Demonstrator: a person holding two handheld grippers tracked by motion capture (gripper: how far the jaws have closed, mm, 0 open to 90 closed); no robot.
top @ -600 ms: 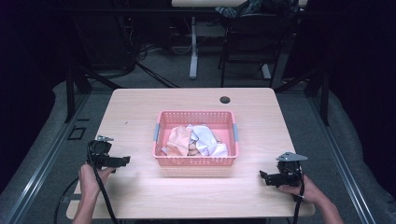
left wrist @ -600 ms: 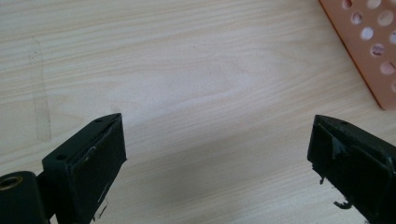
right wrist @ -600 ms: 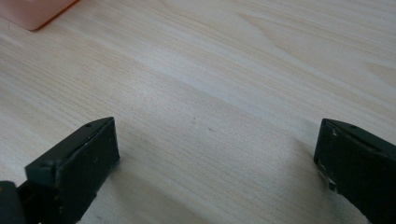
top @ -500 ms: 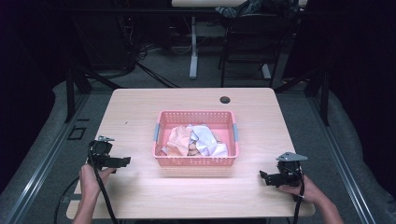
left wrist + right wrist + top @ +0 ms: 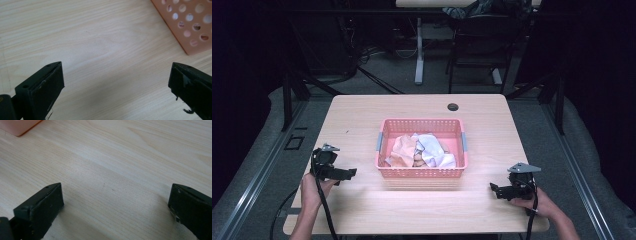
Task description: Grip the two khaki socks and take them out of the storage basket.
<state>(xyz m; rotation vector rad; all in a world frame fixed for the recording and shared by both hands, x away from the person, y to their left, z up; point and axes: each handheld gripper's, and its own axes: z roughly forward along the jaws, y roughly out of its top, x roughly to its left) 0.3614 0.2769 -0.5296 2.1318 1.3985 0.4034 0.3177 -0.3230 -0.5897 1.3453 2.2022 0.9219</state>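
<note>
A pink perforated basket (image 5: pixel 421 172) sits at the middle of the wooden table (image 5: pixel 362 120). Crumpled cloths (image 5: pixel 419 150) in white, peach and pale tones lie inside it. My left gripper (image 5: pixel 348 173) rests low over the table to the basket's left, jaws wide apart and empty, with the basket's corner (image 5: pixel 190 27) at the upper right of the left gripper view. My right gripper (image 5: pixel 495 190) hovers near the front right of the table, open too, with bare wood between its jaws and a bit of the basket (image 5: pixel 20 126) at the top left.
A small dark round hole (image 5: pixel 453 107) lies near the table's far edge. Beyond the table stand table legs, chairs and cables on a dark floor. A metal rail (image 5: pixel 257 175) runs along the left side.
</note>
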